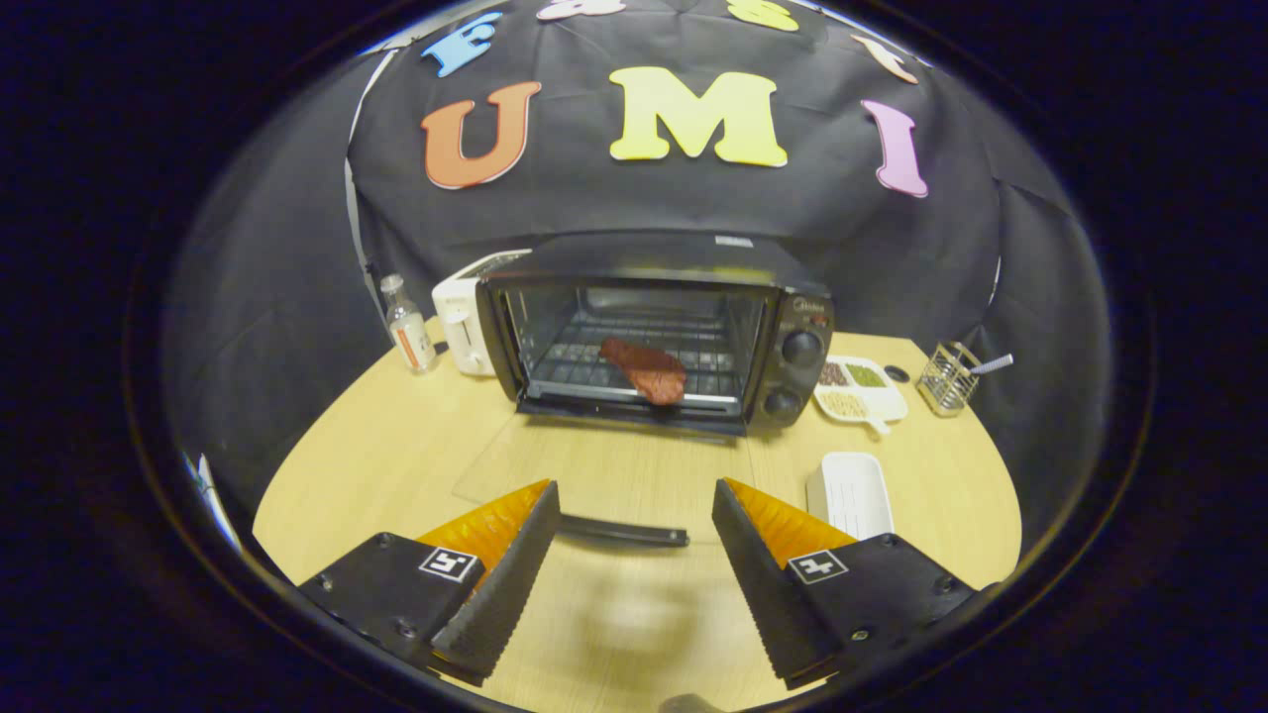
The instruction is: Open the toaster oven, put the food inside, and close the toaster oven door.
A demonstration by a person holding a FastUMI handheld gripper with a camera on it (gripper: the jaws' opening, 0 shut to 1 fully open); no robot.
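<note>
The gripper (634,515) hung over the pale wooden worktop (376,465) with its fingers spread wide and nothing between them. Just ahead of them lay the black handle (622,532) of the clear glass door (594,465), folded down flat. Beyond it stood the black toaster oven (659,332), open, with a reddish-brown slab of meat (646,370) on its wire rack (575,364), near the front edge.
</note>
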